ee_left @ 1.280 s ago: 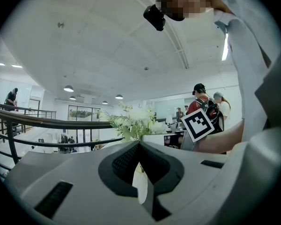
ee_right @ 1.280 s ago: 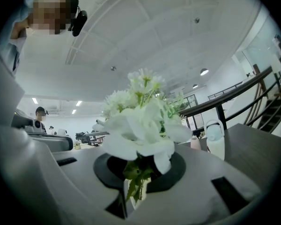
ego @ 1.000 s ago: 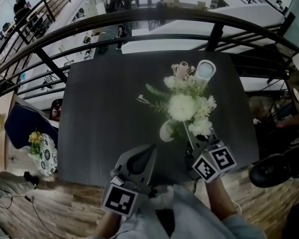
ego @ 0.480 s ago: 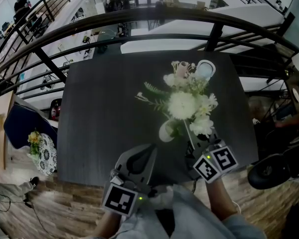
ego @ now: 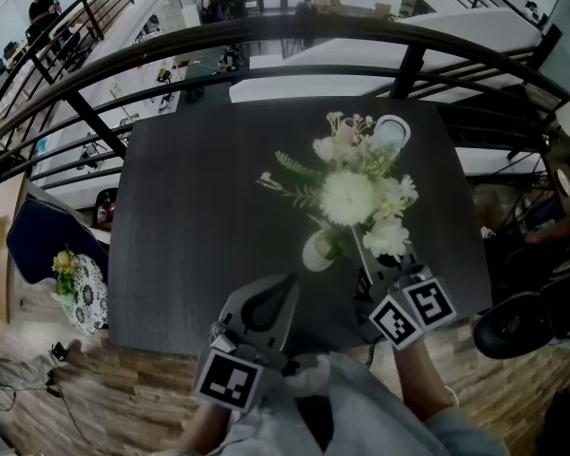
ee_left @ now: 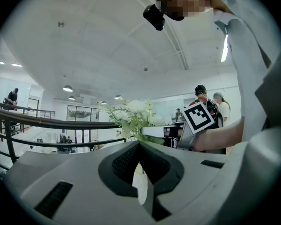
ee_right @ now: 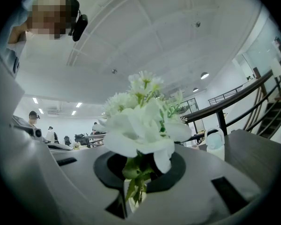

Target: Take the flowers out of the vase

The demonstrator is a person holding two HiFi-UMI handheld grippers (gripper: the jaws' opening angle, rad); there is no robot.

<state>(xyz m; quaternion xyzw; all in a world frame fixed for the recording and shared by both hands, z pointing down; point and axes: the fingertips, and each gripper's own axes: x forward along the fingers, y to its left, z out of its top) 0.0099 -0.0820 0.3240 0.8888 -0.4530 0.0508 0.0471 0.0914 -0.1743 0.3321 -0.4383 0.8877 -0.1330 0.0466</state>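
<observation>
Flowers (ego: pixel 350 198), a bunch of white blooms with green fern-like leaves, sit over the right half of a dark bench (ego: pixel 190 217), toward the middle of its depth; a small white vase (ego: pixel 315 251) stands on the bench just under the near left edge of the bunch; whether the stem ends are inside the vase cannot be made out.

From the bunch a pale green stem runs toward the person and ends at the right tool (ego: pixel 370 273); in the right gripper view the stems and leaves fill the narrow gap between the two jaws, which are drawn in close against them, with the white blooms spreading just above the jaws; this tool lies about level and carries a cube with black and white square markers.

To the left, the left tool (ego: pixel 288 284) rests near the front edge of the bench, its tips pointing at the vase and stopping just short of it; its jaws are brought together at the tips with nothing between them, and in the left gripper view the pale vase shows through the slit behind the tips.

Beyond the flowers, near the far right corner of the bench, stands a pale jug (ego: pixel 391 133) with a handle; behind the bench a dark metal railing (ego: pixel 266 41) curves across; wooden floor (ego: pixel 95 397) shows at the near left.
</observation>
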